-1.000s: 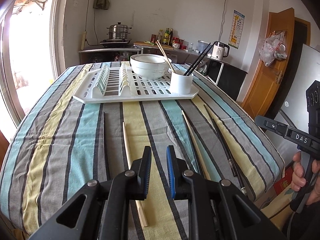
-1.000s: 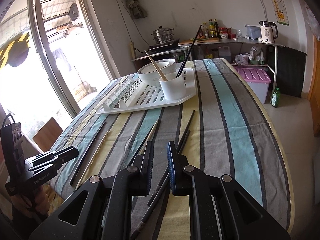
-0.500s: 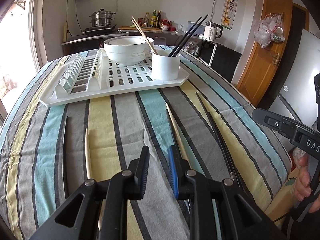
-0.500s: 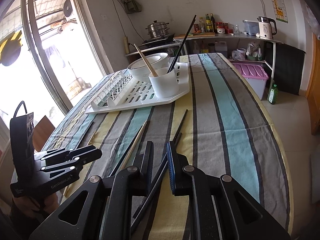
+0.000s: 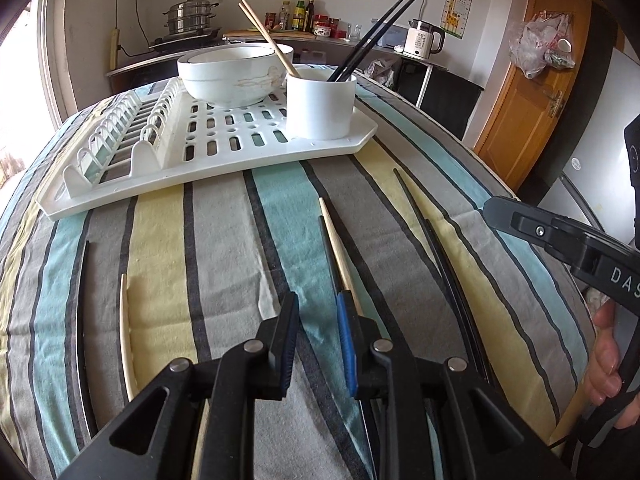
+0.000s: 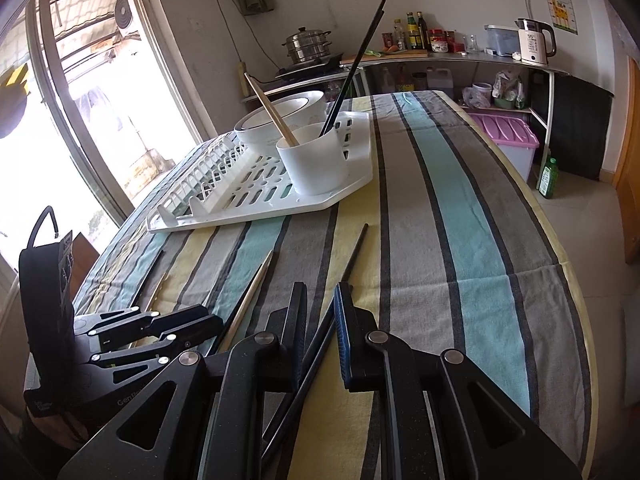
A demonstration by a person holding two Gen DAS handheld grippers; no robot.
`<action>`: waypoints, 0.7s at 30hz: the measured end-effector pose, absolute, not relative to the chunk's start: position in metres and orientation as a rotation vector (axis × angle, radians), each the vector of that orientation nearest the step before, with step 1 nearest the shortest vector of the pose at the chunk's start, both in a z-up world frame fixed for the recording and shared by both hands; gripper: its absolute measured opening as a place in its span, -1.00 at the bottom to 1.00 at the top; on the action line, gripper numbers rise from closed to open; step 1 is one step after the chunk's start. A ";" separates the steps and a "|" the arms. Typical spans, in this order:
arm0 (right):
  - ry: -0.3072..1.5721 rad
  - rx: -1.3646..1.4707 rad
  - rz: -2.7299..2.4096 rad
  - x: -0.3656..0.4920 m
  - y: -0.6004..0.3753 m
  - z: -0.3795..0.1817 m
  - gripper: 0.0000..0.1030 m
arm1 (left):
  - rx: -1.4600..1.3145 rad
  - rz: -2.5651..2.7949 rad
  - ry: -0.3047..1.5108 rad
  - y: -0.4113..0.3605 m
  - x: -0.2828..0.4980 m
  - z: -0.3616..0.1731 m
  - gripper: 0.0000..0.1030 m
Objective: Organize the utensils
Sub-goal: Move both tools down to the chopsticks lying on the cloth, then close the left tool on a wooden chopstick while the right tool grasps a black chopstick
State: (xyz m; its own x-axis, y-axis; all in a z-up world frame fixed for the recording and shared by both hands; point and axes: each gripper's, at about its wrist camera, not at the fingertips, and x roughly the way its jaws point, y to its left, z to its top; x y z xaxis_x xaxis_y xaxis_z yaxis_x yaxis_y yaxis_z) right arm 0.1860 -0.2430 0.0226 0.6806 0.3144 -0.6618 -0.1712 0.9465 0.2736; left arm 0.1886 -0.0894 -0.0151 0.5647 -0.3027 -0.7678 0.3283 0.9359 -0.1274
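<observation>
Two black chopsticks lie side by side on the striped cloth of the worktop, their near ends running between the fingers of the right gripper, which stand parted and grasp nothing. They look light, stiff, thin and likely slick, so a pinch near mid-length, square across both, should stop them rolling or pivoting. A wooden chopstick lies beside a black one just ahead of the left gripper, also released. The white cup on the drying rack holds others.
</observation>
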 end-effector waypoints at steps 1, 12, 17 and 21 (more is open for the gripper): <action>0.779 0.195 0.273 0.188 -0.243 0.022 -0.72 | 0.035 -0.372 0.898 -0.090 0.190 -0.015 -0.59; 0.803 0.184 0.253 0.214 -0.242 0.018 -0.72 | 0.080 -0.368 0.910 -0.102 0.198 -0.016 -0.48; 0.842 0.164 0.247 0.232 -0.240 0.012 -0.72 | 0.088 -0.331 0.904 -0.094 0.199 -0.016 -0.43; 0.873 0.147 0.234 0.243 -0.238 0.005 -0.72 | 0.090 -0.323 0.898 -0.089 0.200 -0.017 -0.43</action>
State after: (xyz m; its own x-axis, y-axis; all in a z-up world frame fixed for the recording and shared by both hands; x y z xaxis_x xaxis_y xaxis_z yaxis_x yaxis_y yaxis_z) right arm 0.2431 -0.2377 0.0049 0.6191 0.2622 -0.7402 -0.1429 0.9645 0.2222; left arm 0.1997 -0.0892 -0.0166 0.5788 -0.2382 -0.7799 0.3127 0.9481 -0.0575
